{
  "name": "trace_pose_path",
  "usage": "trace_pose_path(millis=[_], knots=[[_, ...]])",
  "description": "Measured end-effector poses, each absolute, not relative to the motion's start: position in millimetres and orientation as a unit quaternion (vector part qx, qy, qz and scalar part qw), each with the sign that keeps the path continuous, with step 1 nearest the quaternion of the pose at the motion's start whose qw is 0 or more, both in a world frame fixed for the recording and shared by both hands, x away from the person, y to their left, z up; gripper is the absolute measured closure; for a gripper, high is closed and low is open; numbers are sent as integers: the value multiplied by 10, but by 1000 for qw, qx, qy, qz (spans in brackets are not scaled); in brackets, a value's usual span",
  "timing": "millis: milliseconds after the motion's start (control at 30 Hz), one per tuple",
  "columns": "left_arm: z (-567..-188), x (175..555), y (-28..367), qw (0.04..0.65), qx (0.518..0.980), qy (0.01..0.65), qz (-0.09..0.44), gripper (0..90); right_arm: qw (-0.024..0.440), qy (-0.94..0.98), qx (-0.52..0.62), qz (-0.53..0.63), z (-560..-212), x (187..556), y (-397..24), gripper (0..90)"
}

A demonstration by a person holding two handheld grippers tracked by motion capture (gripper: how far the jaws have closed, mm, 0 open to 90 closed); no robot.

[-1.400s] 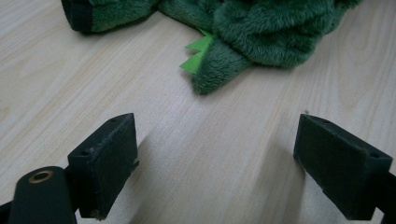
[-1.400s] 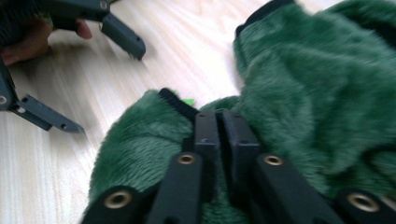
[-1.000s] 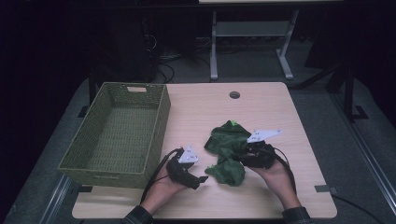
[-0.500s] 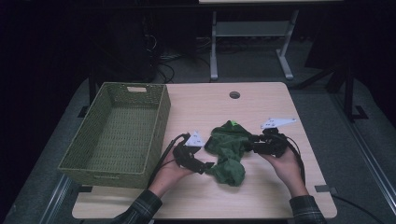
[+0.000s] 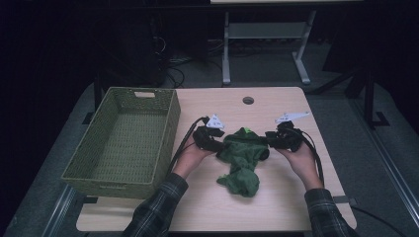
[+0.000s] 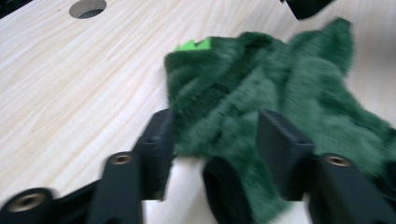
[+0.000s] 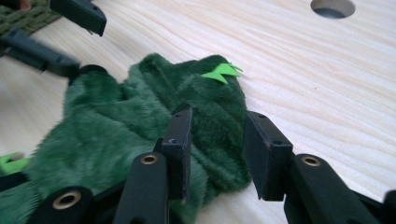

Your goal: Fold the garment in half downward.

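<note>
We begin with the desk [image 5: 276, 197], a light wood surface with a round cable hole [image 5: 248, 100] at its far edge. Outboard of the left hand-held gripper [image 5: 217, 145], with its long side running alongside that hand, sits the green woven basket [image 5: 163, 143]; its floor is bare, with nothing inside it, so we judge that no item has yet been stowed. Between the two hand-held grippers lies the green plush garment [image 5: 242, 158], bunched on the desk, with one lobe trailing toward the person and small bright-green felt spikes [image 7: 220, 73] near its far edge. We read the step in hand as taking a two-point hold on the garment. In the left gripper view, the left hand-held gripper has just been closing and stands at a middling width, with a fold of plush between its jaws; the left jaw lies against the fabric edge, but we cannot tell whether the pads already press on it. In the right gripper view, the right hand-held gripper [image 7: 215, 149] stands narrow, with the garment's edge between its jaws; the left jaw is against the pile, while the right jaw appears to stand clear of it. In our judgement, the next move calls for both grips to be confirmed firm, then a lift, and perhaps a carry across the left hand-held gripper's outboard side into the basket.
</note>
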State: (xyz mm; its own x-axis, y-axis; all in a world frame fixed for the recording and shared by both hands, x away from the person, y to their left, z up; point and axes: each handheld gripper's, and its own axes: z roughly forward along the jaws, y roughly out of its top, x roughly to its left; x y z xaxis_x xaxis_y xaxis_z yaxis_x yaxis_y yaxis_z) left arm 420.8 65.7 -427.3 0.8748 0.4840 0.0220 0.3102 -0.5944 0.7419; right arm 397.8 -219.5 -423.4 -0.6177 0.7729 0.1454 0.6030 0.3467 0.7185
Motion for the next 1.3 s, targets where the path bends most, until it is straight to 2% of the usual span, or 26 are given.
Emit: trace_pose_path(millis=[100,367,500,700,833,933,1000,1100,1300], knots=[[-4328,4348,595,382,890,227,104,520,108,819,424,372,-4305,4071,-2182,605],[-4478,4528,491,359,899,233,94,519,95,828,434,343,-4544,4222,-2172,608],[-4551,4559,480,353,901,235,94,519,98,831,429,340,-4584,4236,-2147,629],[-4599,4607,470,346,901,240,101,566,102,836,424,332,-4643,4257,-2085,659],[-4642,4617,453,341,905,234,96,584,98,834,427,335,-4661,4265,-2077,722],[-4657,4622,446,343,905,236,91,625,97,833,428,336,-4663,4267,-2077,784],[-4655,4624,442,344,906,231,88,699,95,832,430,336,-4663,4266,-2079,836],[-4637,4616,428,341,906,234,90,833,89,826,438,343,-4653,4267,-2088,866],[-4526,4632,447,353,899,246,83,861,86,817,444,359,-4582,4261,-2132,872]])
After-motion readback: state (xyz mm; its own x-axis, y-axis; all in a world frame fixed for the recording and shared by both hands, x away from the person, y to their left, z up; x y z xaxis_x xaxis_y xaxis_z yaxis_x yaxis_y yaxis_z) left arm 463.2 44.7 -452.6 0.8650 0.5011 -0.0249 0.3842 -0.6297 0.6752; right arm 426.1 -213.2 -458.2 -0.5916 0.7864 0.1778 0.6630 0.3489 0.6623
